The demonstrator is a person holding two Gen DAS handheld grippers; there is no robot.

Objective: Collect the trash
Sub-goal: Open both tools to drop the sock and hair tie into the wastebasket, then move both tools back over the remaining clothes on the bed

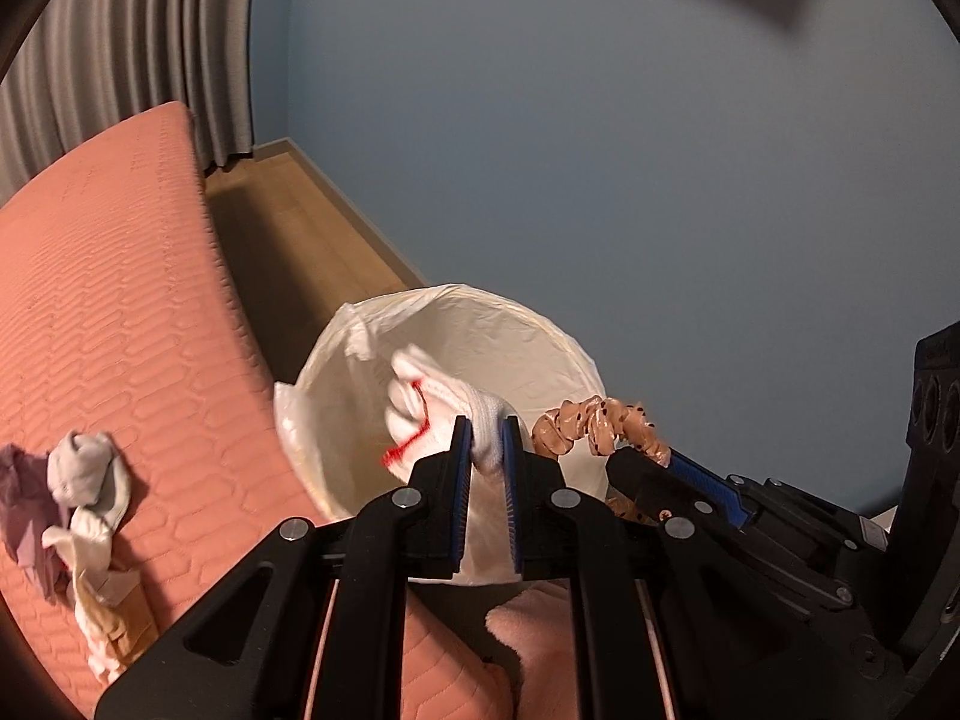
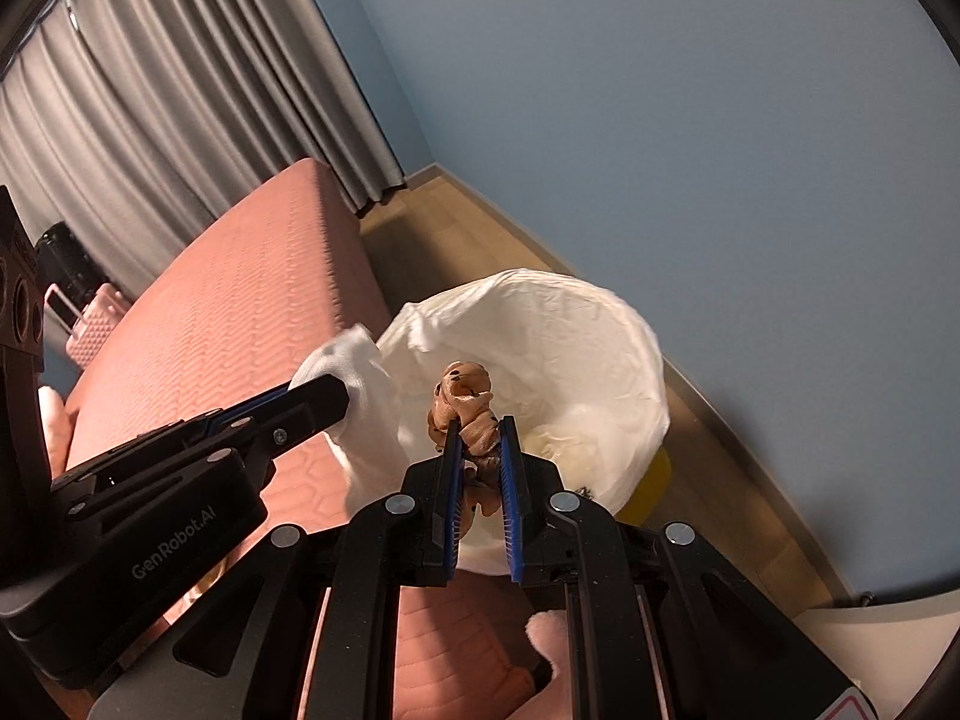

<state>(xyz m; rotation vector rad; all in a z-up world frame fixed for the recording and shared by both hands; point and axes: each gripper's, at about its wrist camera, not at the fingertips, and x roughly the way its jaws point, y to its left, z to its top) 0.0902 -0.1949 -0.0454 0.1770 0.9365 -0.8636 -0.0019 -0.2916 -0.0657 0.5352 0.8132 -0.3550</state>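
Left gripper: nearly shut, pinching a white cloth with red stitching, held right over the open mouth of the trash bin

Right gripper: nearly shut too, squeezing a tan scrunchie with dark dots between blue pads, also held over the bin's mouth

In the left wrist view, right gripper just beside the left one, scrunchie curling up from its tips near the bin's right rim

In the right wrist view, white cloth bunched at the bin's left rim, close to the bed's edge

Bin lined with a white plastic bag, a bit of yellow bin wall peeking out under the bag

Bin standing on the wooden floor, right beside the long edge of the pink bed, between the bed and the blue wall

More small things lying on the bed near its left side in the left wrist view: a grey sock, a purple cloth and a white and cream bundle, all touching in one little pile, well apart from the bin

Grey curtains hanging past the far end of the bed

Pink suitcase standing past the bed's far side, with something black on top
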